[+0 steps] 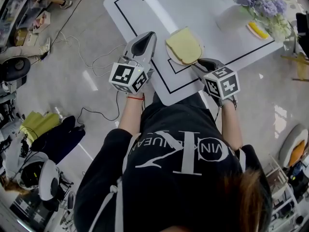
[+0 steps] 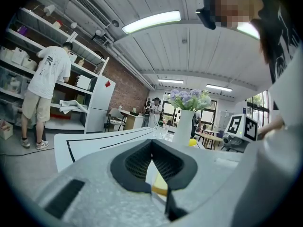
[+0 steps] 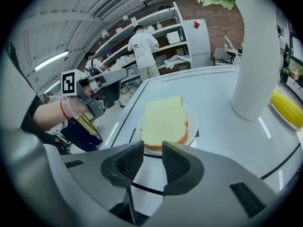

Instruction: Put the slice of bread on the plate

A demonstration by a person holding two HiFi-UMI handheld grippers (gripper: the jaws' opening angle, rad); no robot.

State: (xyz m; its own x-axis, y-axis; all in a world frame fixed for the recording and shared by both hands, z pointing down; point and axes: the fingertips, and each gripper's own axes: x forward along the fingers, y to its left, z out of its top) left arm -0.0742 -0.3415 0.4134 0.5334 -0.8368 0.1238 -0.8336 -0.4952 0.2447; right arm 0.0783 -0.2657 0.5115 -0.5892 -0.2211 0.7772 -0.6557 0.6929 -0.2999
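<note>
The bread (image 3: 163, 121) lies on the plate (image 3: 192, 121), so placing looks done. My right gripper (image 3: 152, 150), just beside the plate, has its fingers spread and empty; my left gripper (image 2: 152, 143) has its fingers pressed together. Next I back away.

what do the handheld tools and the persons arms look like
The left tool and right tool are grey shells with black ribbed pads, each carrying a black-and-white marker cube. Black short-sleeved T-shirt with white print; red wrist string.
</note>
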